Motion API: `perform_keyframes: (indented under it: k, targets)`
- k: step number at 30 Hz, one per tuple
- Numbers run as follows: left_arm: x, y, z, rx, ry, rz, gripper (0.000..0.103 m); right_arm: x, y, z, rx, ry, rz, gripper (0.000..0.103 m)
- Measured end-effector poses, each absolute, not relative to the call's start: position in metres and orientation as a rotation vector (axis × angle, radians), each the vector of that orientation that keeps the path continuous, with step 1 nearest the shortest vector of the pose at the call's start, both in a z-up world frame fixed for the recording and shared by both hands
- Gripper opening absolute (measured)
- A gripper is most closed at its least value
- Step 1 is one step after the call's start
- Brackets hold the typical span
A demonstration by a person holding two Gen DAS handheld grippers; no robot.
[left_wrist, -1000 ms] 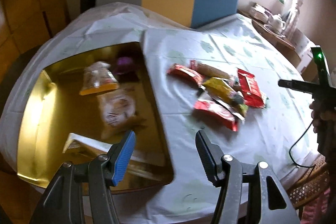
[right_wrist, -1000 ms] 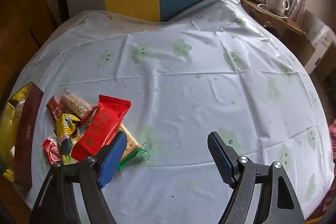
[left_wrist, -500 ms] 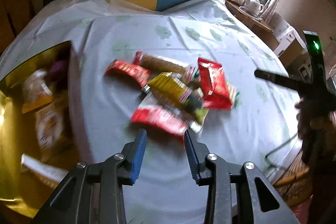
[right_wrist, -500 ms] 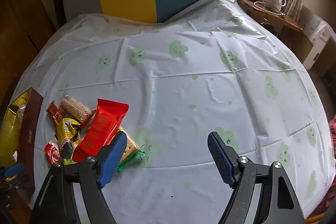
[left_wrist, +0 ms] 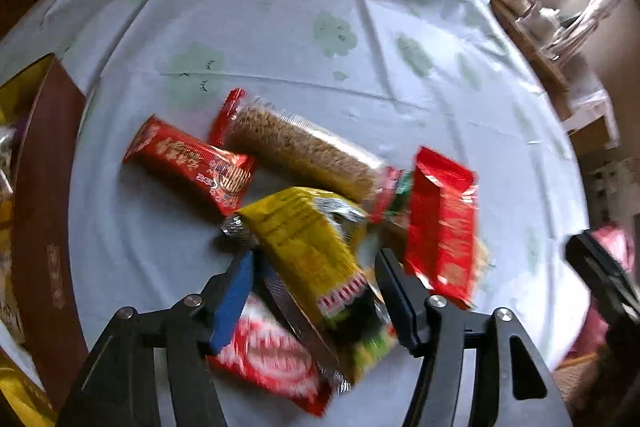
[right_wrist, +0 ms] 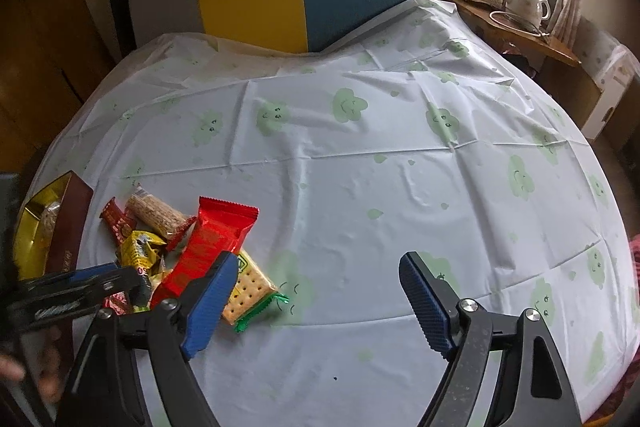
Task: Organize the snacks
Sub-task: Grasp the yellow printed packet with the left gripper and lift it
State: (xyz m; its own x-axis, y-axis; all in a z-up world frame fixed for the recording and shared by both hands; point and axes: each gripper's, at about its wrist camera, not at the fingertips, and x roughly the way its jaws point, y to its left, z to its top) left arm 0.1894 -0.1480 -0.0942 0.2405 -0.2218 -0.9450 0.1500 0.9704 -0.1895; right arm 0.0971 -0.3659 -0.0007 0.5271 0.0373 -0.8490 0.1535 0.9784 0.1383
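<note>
Snacks lie in a loose pile on the tablecloth, directly under and between the fingers of the left gripper. Its jaws have just been opening and now stand wide, straddling the yellow packet; the pads do not appear to press on it, so nothing is held. A red-and-white wrapper sits beneath the left finger, partly covered by the yellow packet.

Outward from that gripper: a red wafer packet just to its right, a clear-wrapped cereal bar and a small red packet beyond the fingertips. A cracker pack lies at the near edge of the pile in the right wrist view.

To the left of the left gripper stands the gold-lined box with a dark red wall. A few items are already inside it, only partly visible.

Right gripper: jaws wide apart, empty, hanging over bare cloth to the right of the pile, touching nothing.

Progress, as judged: early to middle. A few snacks are boxed; about six remain on the cloth. Step in hand looks like a pick of the yellow packet, grip not yet made.
</note>
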Motion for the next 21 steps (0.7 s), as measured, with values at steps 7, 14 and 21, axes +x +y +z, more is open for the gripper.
perform_keyframes:
  k: [7,14,21]
  targets:
    - [0.176,-0.165,-0.093,0.116,1.148,-0.332,0.04,0.098,-0.367,0.001,0.213,1.009,-0.067,0.084]
    - [0.143,-0.157,-0.062,0.148,1.029,-0.435,0.034,0.098,-0.37,-0.004,0.205,1.027,-0.09,0.084]
    - [0.096,-0.141,-0.026,0.172,0.928,-0.573,0.035,0.1,-0.373,-0.011,0.19,1.061,-0.117,0.084]
